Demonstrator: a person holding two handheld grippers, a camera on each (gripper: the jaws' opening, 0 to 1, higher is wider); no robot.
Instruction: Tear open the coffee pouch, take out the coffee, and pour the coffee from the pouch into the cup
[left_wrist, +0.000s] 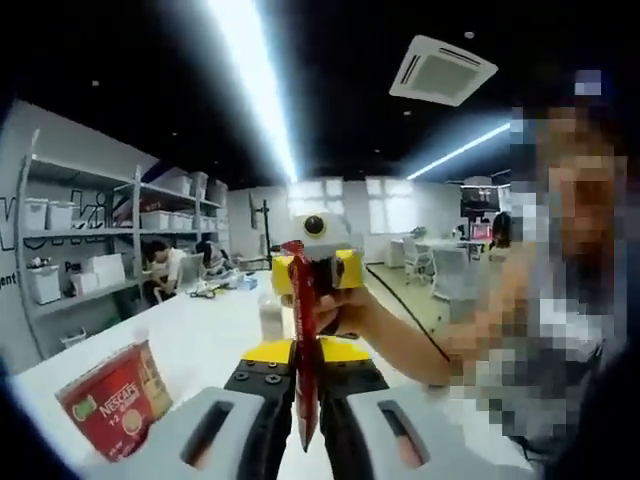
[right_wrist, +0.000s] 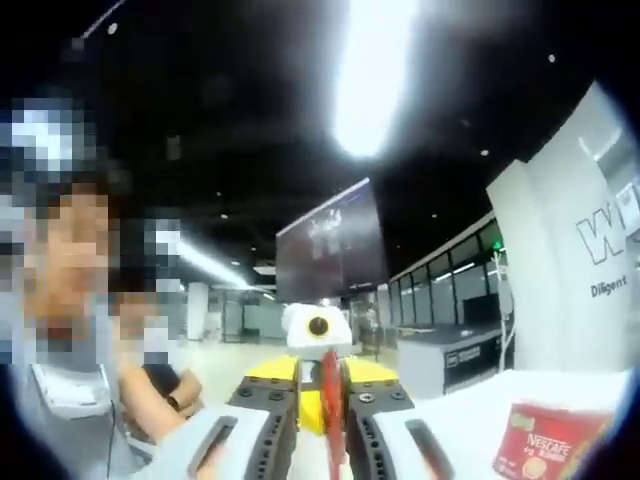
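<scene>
A slim red coffee stick pouch (left_wrist: 303, 340) stands upright between both grippers, above the white table (left_wrist: 200, 330). My left gripper (left_wrist: 305, 385) is shut on its lower part. My right gripper (left_wrist: 318, 272), held by a hand, is shut on its top end. In the right gripper view the same pouch (right_wrist: 331, 385) runs between my right gripper (right_wrist: 332, 425) and the facing left gripper (right_wrist: 312, 372). A red Nescafe cup (left_wrist: 115, 400) stands on the table at lower left, apart from the grippers, and appears again as the cup (right_wrist: 545, 440) at lower right.
The person (left_wrist: 560, 300) holding the grippers stands close on the right. Shelves with white bins (left_wrist: 90, 230) line the left wall, with seated people (left_wrist: 165, 270) beyond the table. A small white object (left_wrist: 270, 315) sits behind the pouch. A white pillar (right_wrist: 570, 280) rises past the table (right_wrist: 470, 410).
</scene>
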